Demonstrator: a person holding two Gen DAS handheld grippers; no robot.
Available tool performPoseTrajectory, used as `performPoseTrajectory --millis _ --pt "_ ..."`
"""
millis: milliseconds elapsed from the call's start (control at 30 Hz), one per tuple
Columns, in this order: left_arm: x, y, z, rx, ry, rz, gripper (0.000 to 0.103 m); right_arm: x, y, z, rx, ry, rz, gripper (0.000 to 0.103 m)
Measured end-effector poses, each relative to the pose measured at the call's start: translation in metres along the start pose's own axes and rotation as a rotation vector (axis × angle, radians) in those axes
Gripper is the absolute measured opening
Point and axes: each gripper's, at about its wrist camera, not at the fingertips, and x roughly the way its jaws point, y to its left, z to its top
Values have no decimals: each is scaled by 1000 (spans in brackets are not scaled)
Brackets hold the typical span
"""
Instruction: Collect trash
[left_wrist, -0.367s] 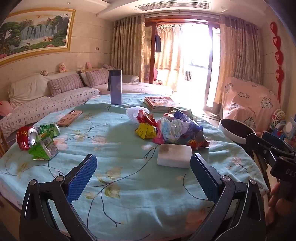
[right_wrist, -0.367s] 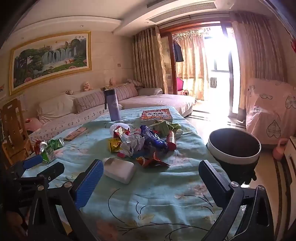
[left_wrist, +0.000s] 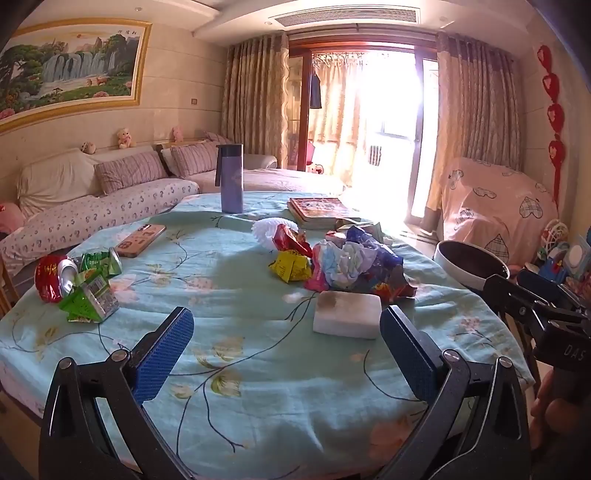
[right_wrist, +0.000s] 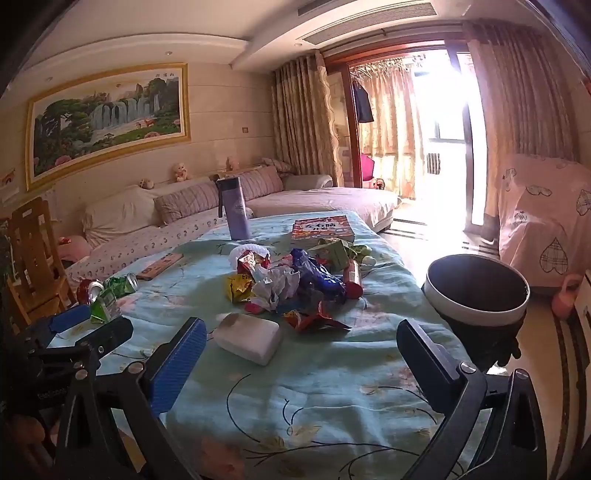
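Left hand-held gripper (left_wrist: 286, 354) and right hand-held gripper (right_wrist: 301, 363): jaws wide, empty, over the near bench (left_wrist: 258, 398) edge. Wrapper pile (left_wrist: 351, 264) mid-bench; bin (right_wrist: 476, 291) beside the bench. Probably light, crinkly, slippery: pinch a bunched fold.

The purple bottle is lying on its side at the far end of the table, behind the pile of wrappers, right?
Not quite. The purple bottle is standing upright, not lying on its side. The rest is right: it is at the far end of the table, behind the pile of wrappers. Both wrist views show it; the right wrist view shows it clearly.
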Motion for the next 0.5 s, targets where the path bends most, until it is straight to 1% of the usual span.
performPoseTrajectory --millis 267,500 --pt "0 -2 0 14 3 -2 103 0 -2 1 20 5 5 103" --pt "-1 1 1 6 5 7 103 0 -2 2 25 4 13 103"
